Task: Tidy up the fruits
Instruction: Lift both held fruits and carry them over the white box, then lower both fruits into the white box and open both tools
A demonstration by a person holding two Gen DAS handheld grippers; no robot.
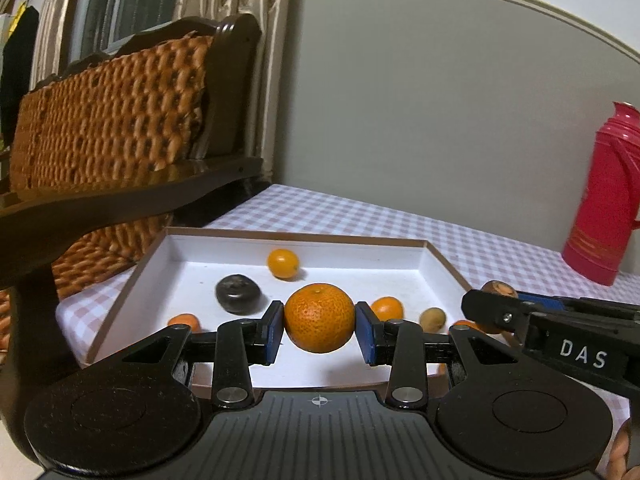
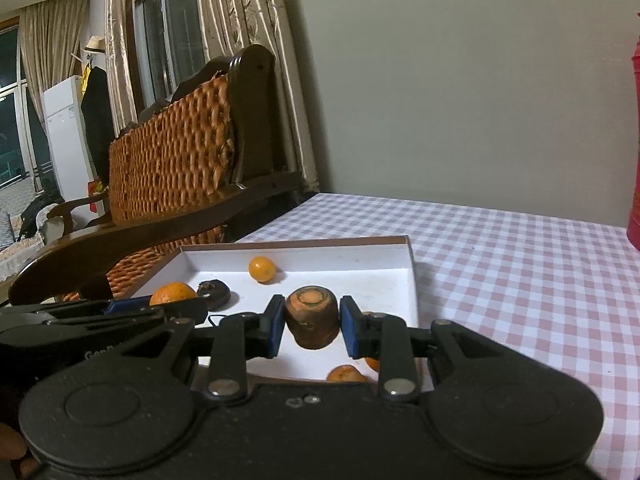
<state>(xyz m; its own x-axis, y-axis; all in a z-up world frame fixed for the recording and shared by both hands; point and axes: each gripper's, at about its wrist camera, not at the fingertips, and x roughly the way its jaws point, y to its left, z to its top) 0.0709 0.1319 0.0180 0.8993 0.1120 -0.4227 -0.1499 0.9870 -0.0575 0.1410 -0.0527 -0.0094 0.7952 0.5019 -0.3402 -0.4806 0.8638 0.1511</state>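
My left gripper [image 1: 319,334] is shut on a large orange tangerine [image 1: 319,317] and holds it above the white tray [image 1: 192,248]. My right gripper [image 2: 313,330] is shut on a brown carrot stub [image 2: 312,317], also over the tray [image 2: 412,280]. In the tray lie a small kumquat [image 1: 283,263], a dark fruit [image 1: 237,293], a small orange [image 1: 386,307], another small orange [image 1: 185,321] at the left and a yellowish fruit [image 1: 432,319]. In the left wrist view the right gripper [image 1: 492,304] reaches in from the right. In the right wrist view the left gripper's fingers [image 2: 132,304] come in from the left with the tangerine [image 2: 173,293].
A wicker chair with dark wooden arms [image 1: 112,120] stands close on the tray's left. A pink thermos [image 1: 604,196] stands on the checked tablecloth [image 2: 520,280] at the back right, near the grey wall.
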